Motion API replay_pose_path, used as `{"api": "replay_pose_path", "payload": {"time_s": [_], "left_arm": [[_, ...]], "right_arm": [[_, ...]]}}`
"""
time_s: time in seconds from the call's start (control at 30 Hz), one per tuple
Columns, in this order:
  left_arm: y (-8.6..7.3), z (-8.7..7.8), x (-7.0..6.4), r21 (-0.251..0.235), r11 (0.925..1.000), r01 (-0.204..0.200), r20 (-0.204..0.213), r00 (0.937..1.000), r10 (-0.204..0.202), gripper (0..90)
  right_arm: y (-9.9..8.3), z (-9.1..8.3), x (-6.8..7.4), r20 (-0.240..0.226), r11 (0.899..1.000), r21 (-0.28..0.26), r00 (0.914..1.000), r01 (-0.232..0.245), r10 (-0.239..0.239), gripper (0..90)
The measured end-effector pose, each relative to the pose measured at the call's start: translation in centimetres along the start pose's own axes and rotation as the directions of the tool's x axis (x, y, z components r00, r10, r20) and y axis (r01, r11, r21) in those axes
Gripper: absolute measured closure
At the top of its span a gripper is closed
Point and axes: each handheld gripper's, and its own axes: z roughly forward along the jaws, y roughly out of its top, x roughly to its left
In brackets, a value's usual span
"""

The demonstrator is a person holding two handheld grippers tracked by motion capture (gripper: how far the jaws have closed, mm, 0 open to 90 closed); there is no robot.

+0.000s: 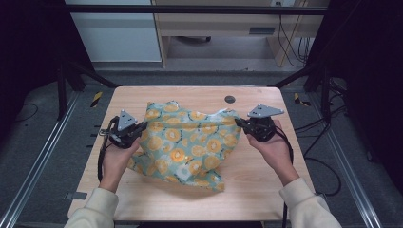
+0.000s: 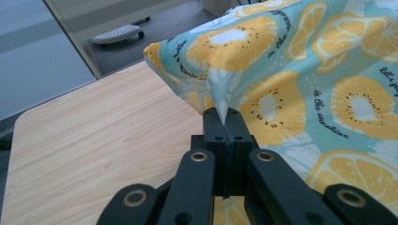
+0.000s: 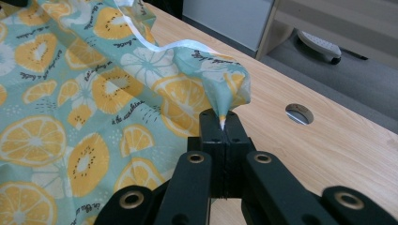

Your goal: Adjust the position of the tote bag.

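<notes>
The left gripper (image 2: 222, 123) has its jaws pressed together on a pinched fold of the citrus-print cloth (image 2: 300, 89), the fabric rising from the jaw tips in a narrow white-edged peak. The right gripper (image 3: 222, 123) is likewise clamped on a corner of the same cloth, which bunches into a small pouch just above its tips (a white hem runs back from there along the cloth's far edge).

From above, the left gripper (image 1: 141, 127) and the right gripper (image 1: 240, 123) hold opposite sides of the cloth (image 1: 187, 142), well apart, with the fabric stretched and slightly lifted between them. Its near end droops onto the wooden table (image 1: 142, 95) and points toward the person's side.

Bare tabletop lies on every side of the cloth: a strip along the far edge, a band at the left and right edges behind each hand, and a wider stretch near the front edge. A round cable hole (image 1: 230, 99) sits in the table just beyond the cloth's far right corner. Dark frame posts stand off the table's far corners.
</notes>
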Motion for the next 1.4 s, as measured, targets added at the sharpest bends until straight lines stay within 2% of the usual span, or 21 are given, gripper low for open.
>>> {"api": "replay_pose_path", "payload": {"time_s": [0.33,0.4,0.47,0.63,0.8,1.0,1.2,1.4], "left_arm": [[-1.1,-1.0,-0.3,-0.034,0.9992,0.021,0.009,0.9997,-0.021,90.0],[-1.4,-1.3,-0.4,-0.038,0.9992,0.015,0.005,0.9999,-0.015,90.0],[-1.8,-1.9,-0.7,-0.034,0.9993,-0.013,-0.009,0.9999,0.012,90.0],[-2.9,-2.8,-0.8,-0.057,0.9982,0.017,0.007,0.9998,-0.016,90.0],[-3.7,-3.4,-1.0,-0.063,0.9979,0.015,0.010,0.9998,-0.015,90.0],[-4.6,-4.3,-1.4,-0.092,0.9955,0.022,0.019,0.9996,-0.021,90.0],[-5.2,-5.5,-1.7,-0.105,0.9944,0.012,0.028,0.9996,-0.010,90.0],[-5.4,-6.1,-1.6,-0.126,0.9912,0.039,0.036,0.9987,-0.035,90.0]], "right_arm": [[-0.9,-1.2,1.2,-0.012,0.999,-0.043,0.9999,0.012,-0.012,90.0],[-1.1,-1.4,1.4,-0.021,0.999,-0.049,0.9997,0.010,-0.011,90.0],[-1.3,-1.6,1.7,-0.030,0.999,-0.054,0.9995,0.005,-0.006,90.0],[-2.0,-2.0,2.6,-0.044,0.998,-0.061,0.9989,0.013,-0.016,90.0],[-2.2,-2.4,3.2,-0.054,0.997,-0.069,0.9983,0.018,-0.022,90.0],[-2.4,-3.2,3.7,-0.067,0.996,-0.087,0.9974,0.018,-0.024,90.0],[-3.1,-4.0,4.4,-0.083,0.995,-0.096,0.9961,0.022,-0.030,90.0],[-3.2,-4.5,5.0,-0.094,0.993,-0.111,0.9949,0.027,-0.037,90.0]]}}
